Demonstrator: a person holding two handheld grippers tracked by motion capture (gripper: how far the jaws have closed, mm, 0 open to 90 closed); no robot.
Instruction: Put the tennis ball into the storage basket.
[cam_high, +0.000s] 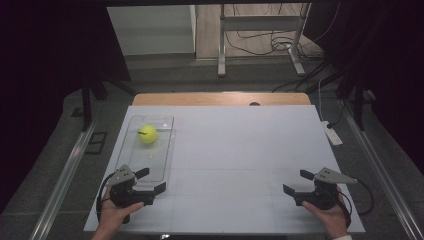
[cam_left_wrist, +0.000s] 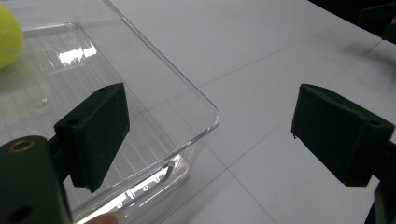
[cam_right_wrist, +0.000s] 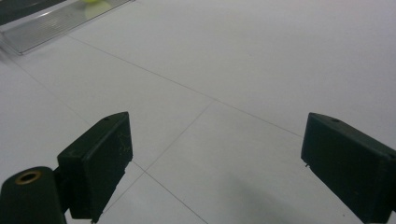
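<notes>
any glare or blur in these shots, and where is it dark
High view: the room around the white table is very dark, the tennis ball bright and sharp. Left gripper view: white glare streaks on the clear tray, and the ball at the edge is soft. Right gripper view: even, dim light, with a faint shadow on the table between the jaws.

Left matte black two-jaw gripper (cam_high: 151, 181) carries a grey three-cornered plate; right matte black gripper (cam_high: 298, 182) matches; black cables trail; screw holes dot the flat rectangular pads.
</notes>
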